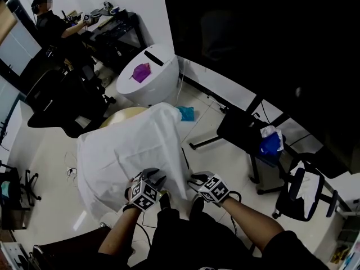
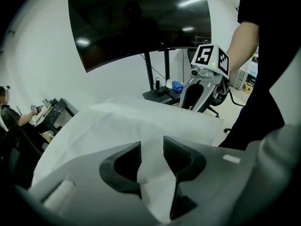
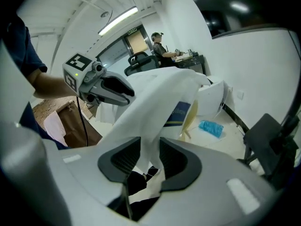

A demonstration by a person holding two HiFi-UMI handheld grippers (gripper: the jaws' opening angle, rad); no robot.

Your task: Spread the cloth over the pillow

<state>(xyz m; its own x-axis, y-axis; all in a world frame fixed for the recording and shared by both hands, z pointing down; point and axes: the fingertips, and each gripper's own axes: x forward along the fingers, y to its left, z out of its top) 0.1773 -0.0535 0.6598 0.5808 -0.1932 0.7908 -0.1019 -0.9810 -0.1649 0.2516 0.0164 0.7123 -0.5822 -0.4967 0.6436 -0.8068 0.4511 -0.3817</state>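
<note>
Two claws, both mine to watch. Left gripper (image 2: 152, 147): jaws narrow, pads pinching fold of single white fabric cloth (image 2: 141, 119). Right gripper (image 3: 149, 150): jaws narrow too, nipped on twisted strand of same cloth. Claws sit side by side at cloth's near edge, both tilted forward and down, two bare forearms (image 1: 250, 215) reaching in from behind. Cloth spreads ahead of claws, draped in mound. One pale yellow rounded pillow (image 1: 121, 116) beyond claws, mostly under cloth, only far top showing. Further out: one white round tub (image 1: 160, 82), one purple crumpled thing (image 1: 140, 72) on top.
</note>
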